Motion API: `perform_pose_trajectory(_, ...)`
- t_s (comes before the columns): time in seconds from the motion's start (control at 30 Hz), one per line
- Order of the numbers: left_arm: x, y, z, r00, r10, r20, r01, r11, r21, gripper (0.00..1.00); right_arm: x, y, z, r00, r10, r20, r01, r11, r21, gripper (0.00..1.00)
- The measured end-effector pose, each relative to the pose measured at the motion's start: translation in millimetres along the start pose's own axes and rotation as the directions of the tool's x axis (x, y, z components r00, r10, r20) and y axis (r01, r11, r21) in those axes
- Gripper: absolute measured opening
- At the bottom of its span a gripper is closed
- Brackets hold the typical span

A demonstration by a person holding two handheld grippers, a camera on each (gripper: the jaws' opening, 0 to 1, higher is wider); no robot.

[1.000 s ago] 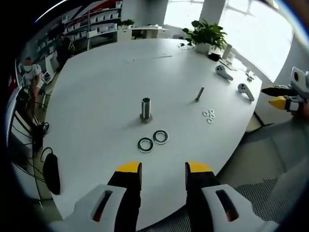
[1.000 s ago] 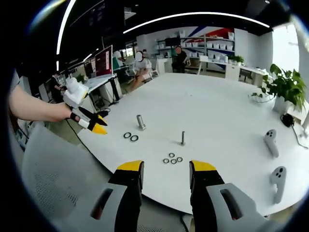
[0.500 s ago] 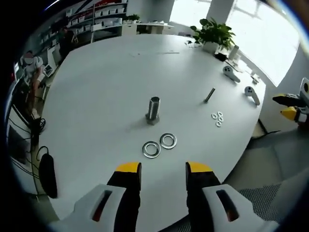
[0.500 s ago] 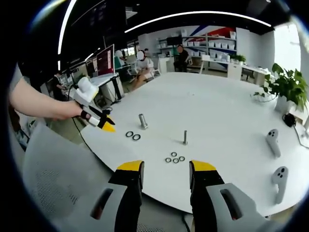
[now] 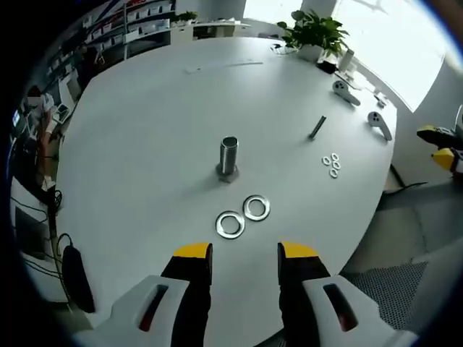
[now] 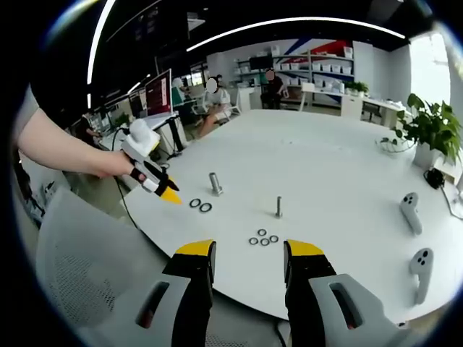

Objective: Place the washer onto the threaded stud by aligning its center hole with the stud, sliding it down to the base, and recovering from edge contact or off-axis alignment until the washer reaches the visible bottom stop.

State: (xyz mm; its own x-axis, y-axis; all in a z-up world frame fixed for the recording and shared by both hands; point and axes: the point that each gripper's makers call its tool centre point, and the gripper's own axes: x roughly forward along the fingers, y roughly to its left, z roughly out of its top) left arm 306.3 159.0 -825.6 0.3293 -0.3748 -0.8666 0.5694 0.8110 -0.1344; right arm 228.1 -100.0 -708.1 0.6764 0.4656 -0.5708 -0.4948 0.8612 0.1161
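Over the last second I have carried my left gripper [image 5: 244, 253] in over the table edge, so the two large washers [image 5: 243, 215] now lie just beyond its tips, with the thick threaded stud [image 5: 228, 156] upright a little past them. Both sets of jaws stand apart and hold nothing. I judge this as the approach to a pick; no washer is on the stud yet.

My right gripper [image 6: 249, 253] hangs back off the white table [image 6: 325, 166]. From it I see the thin bolt [image 6: 278, 207] and four small washers [image 6: 261, 237] (a smaller set), well apart from the stud. Two white controllers [image 5: 359, 105] and a potted plant [image 5: 314, 32] sit far off. Nothing blocks the way.
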Motion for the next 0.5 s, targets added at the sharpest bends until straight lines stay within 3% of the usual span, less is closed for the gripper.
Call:
perform_pose_trajectory(0.1,4.2,-3.4,-1.8,1.000,0.002,-0.015,-0.002,1.000,0.008,0.33,0.8,0.3,-0.9,1.000,0.002,-0.006,-0.002,1.000,-0.002,0.40)
perform_pose_trajectory(0.17,7.4,-1.2,-1.0,1.000,0.018,-0.017,-0.017,0.998,0.063,0.33,1.0,0.5,-0.6,1.000,0.003,-0.005,-0.003,1.000,-0.003,0.40)
perform_pose_trajectory(0.5,21.8,9.9,0.2,0.996,0.023,-0.089,-0.014,0.995,0.102,0.34,1.7,0.2,-3.5,1.000,0.005,-0.019,-0.005,1.000,0.012,0.39)
